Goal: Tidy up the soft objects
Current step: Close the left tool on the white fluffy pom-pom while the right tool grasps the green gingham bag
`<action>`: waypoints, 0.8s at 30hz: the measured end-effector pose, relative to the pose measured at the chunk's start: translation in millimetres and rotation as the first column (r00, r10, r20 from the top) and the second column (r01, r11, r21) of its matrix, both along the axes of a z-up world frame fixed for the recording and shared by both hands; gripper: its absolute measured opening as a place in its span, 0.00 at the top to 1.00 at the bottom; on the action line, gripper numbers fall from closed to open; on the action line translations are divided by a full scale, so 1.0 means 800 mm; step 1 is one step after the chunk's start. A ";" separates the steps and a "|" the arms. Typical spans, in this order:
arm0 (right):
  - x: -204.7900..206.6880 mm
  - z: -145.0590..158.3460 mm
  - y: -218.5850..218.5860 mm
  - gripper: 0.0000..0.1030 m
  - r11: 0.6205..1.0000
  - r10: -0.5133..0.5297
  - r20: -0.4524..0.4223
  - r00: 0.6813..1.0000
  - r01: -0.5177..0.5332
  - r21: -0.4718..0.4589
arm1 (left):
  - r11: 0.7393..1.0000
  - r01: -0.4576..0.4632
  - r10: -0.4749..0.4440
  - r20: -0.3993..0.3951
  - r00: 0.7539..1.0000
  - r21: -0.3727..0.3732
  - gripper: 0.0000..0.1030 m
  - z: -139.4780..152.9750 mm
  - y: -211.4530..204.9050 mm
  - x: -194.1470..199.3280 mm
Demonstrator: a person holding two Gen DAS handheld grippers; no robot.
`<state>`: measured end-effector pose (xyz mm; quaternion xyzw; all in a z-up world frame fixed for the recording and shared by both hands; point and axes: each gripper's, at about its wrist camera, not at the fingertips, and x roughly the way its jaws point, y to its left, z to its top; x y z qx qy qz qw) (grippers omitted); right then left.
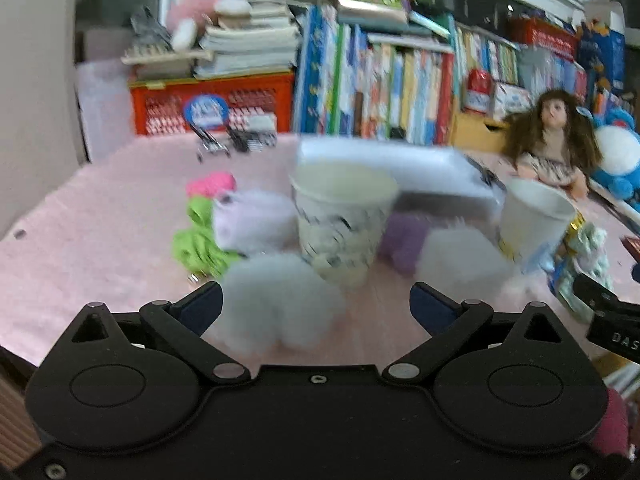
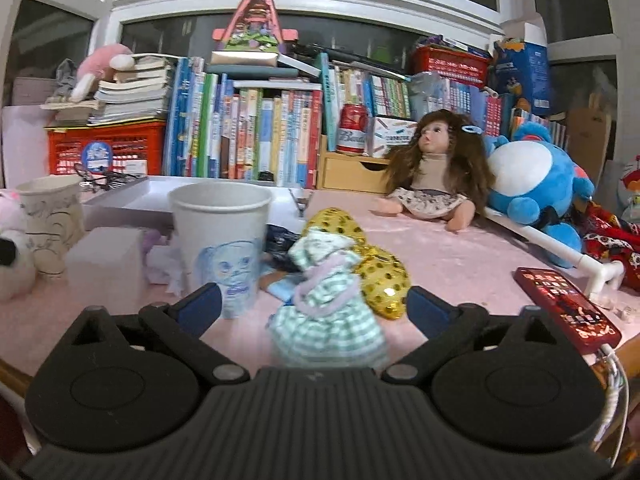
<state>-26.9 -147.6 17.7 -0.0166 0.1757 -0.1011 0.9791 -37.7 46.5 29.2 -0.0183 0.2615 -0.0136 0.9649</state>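
Observation:
In the left wrist view my left gripper (image 1: 316, 306) is open around a grey fluffy pom-pom (image 1: 280, 300) lying on the pink cloth (image 1: 100, 260), close to the left finger. Behind it stand a patterned paper cup (image 1: 342, 224) and a plain cup (image 1: 532, 220), with a white fluffy toy (image 1: 252, 220), green (image 1: 198, 240) and pink (image 1: 210, 184) soft pieces, a purple one (image 1: 404, 240) and another grey pom-pom (image 1: 460, 256). In the right wrist view my right gripper (image 2: 314, 306) is open around a green checked doll dress (image 2: 328, 308). A gold spotted cloth (image 2: 380, 280) and a drawn-on cup (image 2: 222, 240) lie beyond.
A white tray (image 2: 132, 204) sits behind the cups. A long-haired doll (image 2: 432, 172) and blue plush (image 2: 532, 184) rest at the back right. A red phone (image 2: 568, 304) lies at the table's right edge. Books (image 2: 248, 136) and a red crate (image 2: 104, 152) line the back.

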 end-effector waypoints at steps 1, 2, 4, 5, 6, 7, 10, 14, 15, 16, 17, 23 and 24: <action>0.002 0.000 -0.002 0.05 1.000 -0.005 -0.003 1.000 0.005 0.000 | 1.000 -0.010 0.010 0.004 1.000 0.003 0.03 0.000 0.002 0.002; 0.004 0.000 -0.005 0.06 1.000 -0.011 -0.005 1.000 0.011 -0.001 | 1.000 -0.019 0.019 -0.001 1.000 0.005 0.03 -0.001 0.004 0.005; 0.004 -0.003 -0.008 0.06 1.000 -0.014 0.000 1.000 0.014 -0.007 | 0.999 -0.038 0.039 -0.016 0.999 0.003 0.03 -0.007 0.008 0.012; 0.005 -0.003 -0.008 0.07 1.000 -0.016 0.002 1.000 0.016 -0.010 | 0.999 -0.047 0.047 -0.024 0.999 -0.002 0.03 -0.011 0.009 0.015; 0.006 -0.004 -0.009 0.07 1.000 -0.017 0.002 1.000 0.017 -0.012 | 0.999 -0.052 0.052 -0.034 0.998 -0.007 0.03 -0.015 0.010 0.019; 0.008 -0.005 -0.010 0.07 1.000 -0.017 0.001 1.000 0.017 -0.012 | 0.998 -0.060 0.060 -0.043 0.997 -0.013 0.03 -0.021 0.011 0.022; 0.013 -0.009 -0.013 0.09 1.000 -0.019 -0.005 1.000 0.019 -0.007 | 0.997 -0.076 0.075 -0.052 0.996 -0.022 0.03 -0.032 0.010 0.030; 0.017 -0.016 -0.014 0.16 1.000 -0.030 -0.020 0.999 0.030 0.008 | 0.995 -0.100 0.100 -0.034 0.994 0.003 0.03 -0.044 0.006 0.033; 0.018 -0.018 -0.014 0.16 0.999 -0.030 -0.023 0.999 0.030 0.011 | 0.994 -0.105 0.106 -0.028 0.994 0.014 0.03 -0.047 0.004 0.034; 0.018 -0.019 -0.014 0.16 0.999 -0.031 -0.025 0.999 0.031 0.014 | 0.994 -0.110 0.110 -0.024 0.994 0.024 0.03 -0.050 0.003 0.036; 0.019 -0.021 -0.014 0.16 0.999 -0.031 -0.026 0.999 0.032 0.014 | 0.993 -0.115 0.116 -0.024 0.993 0.029 0.03 -0.053 0.003 0.038; 0.022 -0.027 -0.011 0.16 1.000 -0.022 -0.039 0.999 0.022 0.012 | 0.992 -0.121 0.122 -0.041 0.992 0.028 0.03 -0.063 0.000 0.044; 0.022 -0.028 -0.011 0.16 1.000 -0.023 -0.039 0.999 0.023 0.011 | 0.992 -0.121 0.122 -0.041 0.992 0.029 0.03 -0.063 0.000 0.044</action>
